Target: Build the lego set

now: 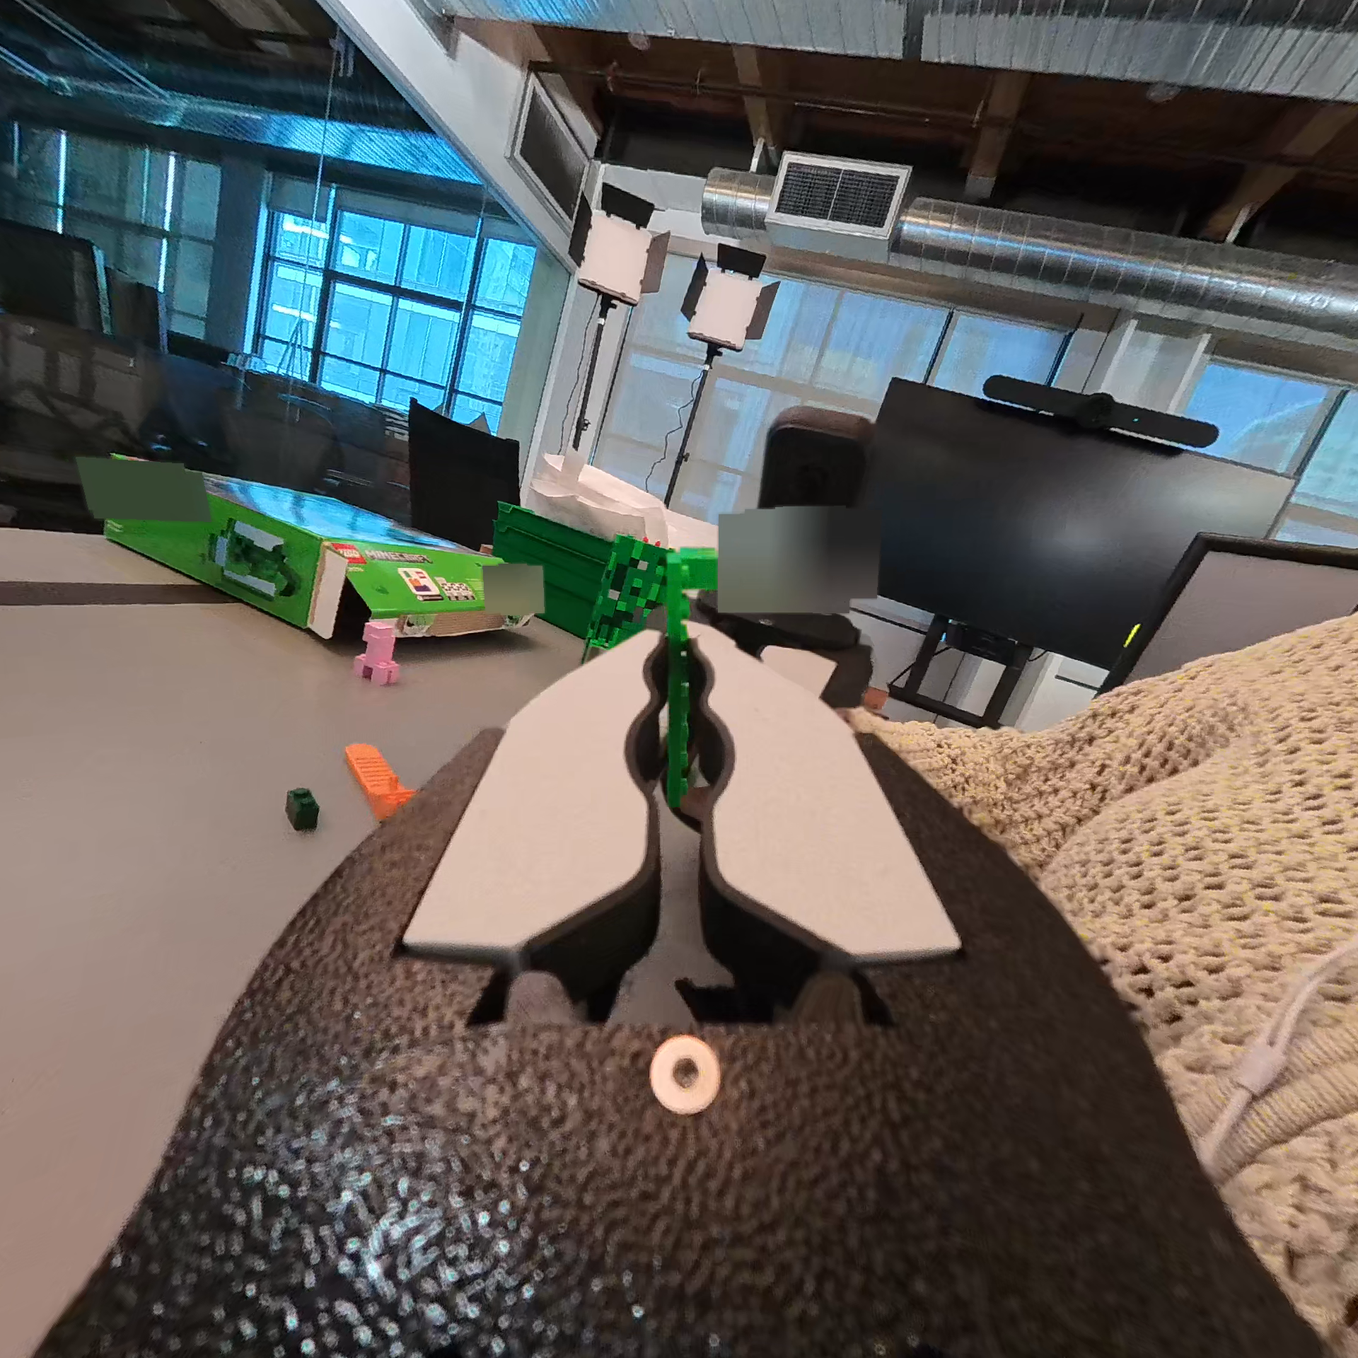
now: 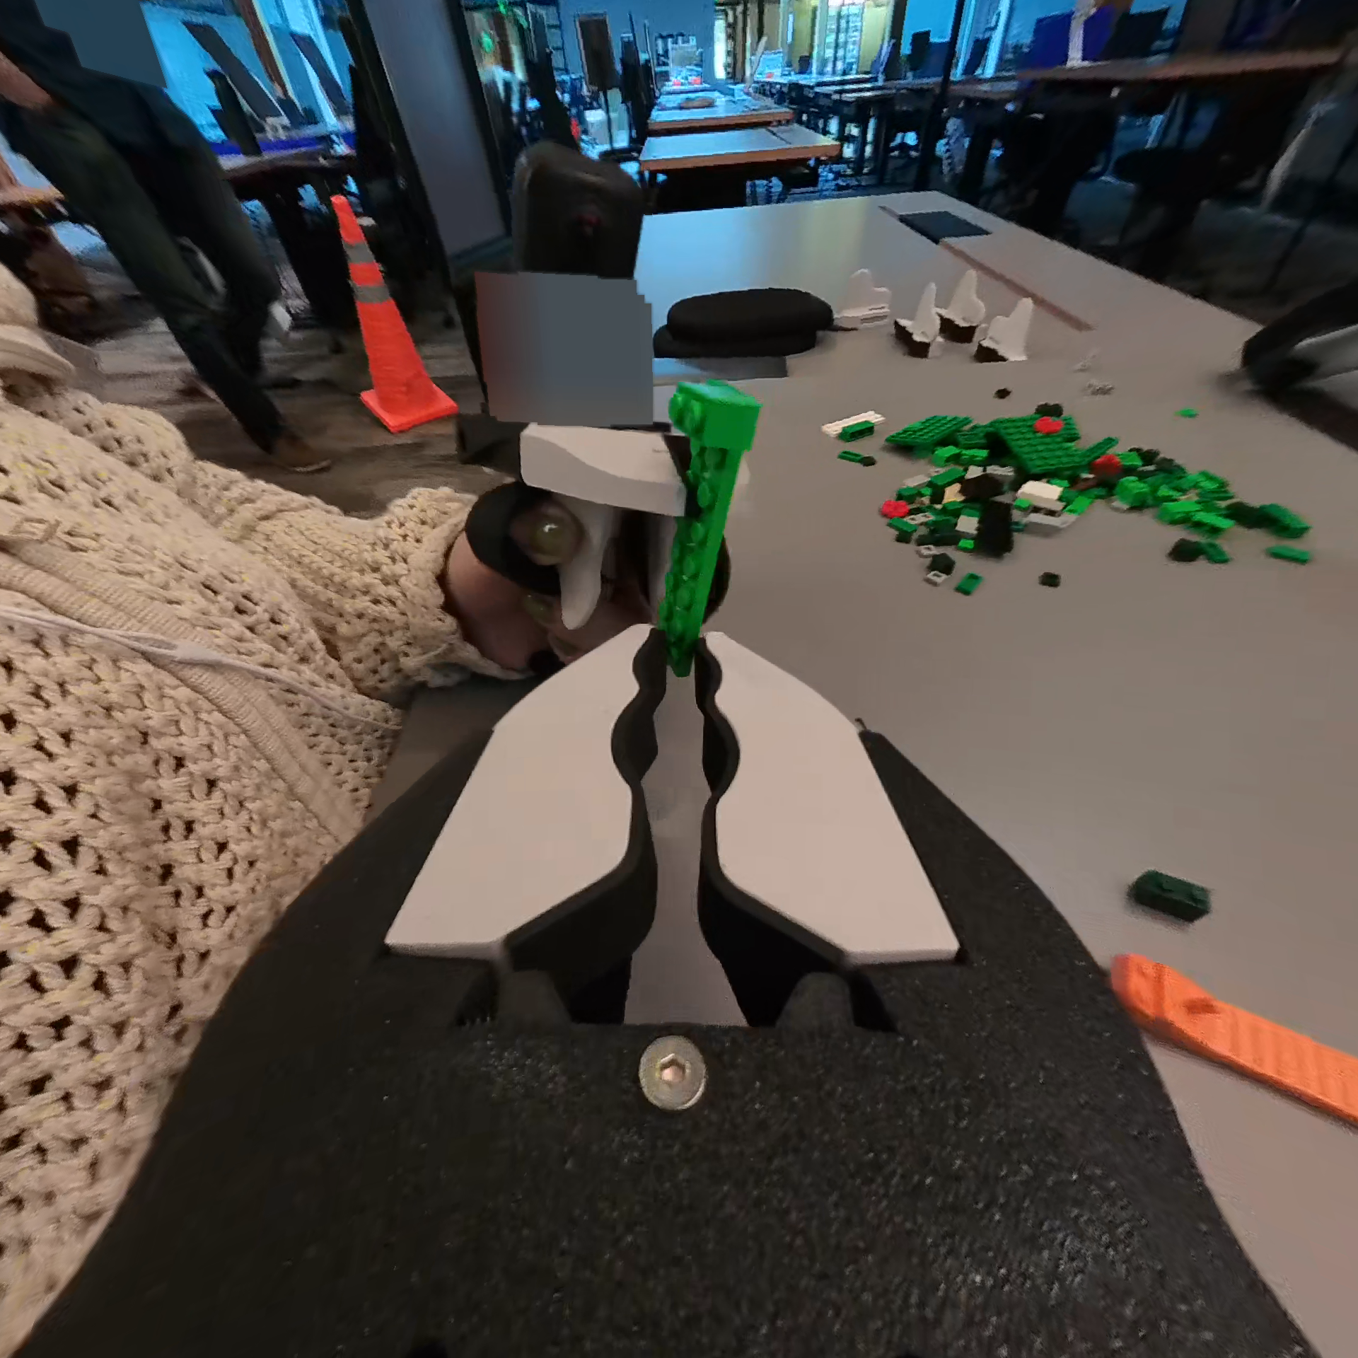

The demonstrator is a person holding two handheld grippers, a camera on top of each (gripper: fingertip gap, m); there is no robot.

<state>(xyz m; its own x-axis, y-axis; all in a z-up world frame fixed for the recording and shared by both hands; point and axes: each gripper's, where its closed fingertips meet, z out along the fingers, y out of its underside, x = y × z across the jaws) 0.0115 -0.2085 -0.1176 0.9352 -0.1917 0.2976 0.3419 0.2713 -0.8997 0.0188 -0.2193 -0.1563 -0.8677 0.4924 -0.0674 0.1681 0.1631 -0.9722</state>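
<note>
both grippers clamp the same long green lego plate (image 2: 702, 529), held up in mid-air above the table (image 2: 955, 735) w/ one at each end, prob. to steady it while the small green brick (image 2: 716, 411) at its far end gets pressed on. left gripper (image 1: 680, 647) jaws are closed on its edge; right gripper (image 2: 680, 650) jaws pinch its near tip.

right wrist view alone shows the loose brick pile (image 2: 1065, 485), far right. left wrist view alone shows the set box (image 1: 294, 551), pink figure (image 1: 378, 654) and a green mottled panel (image 1: 624, 588).
</note>
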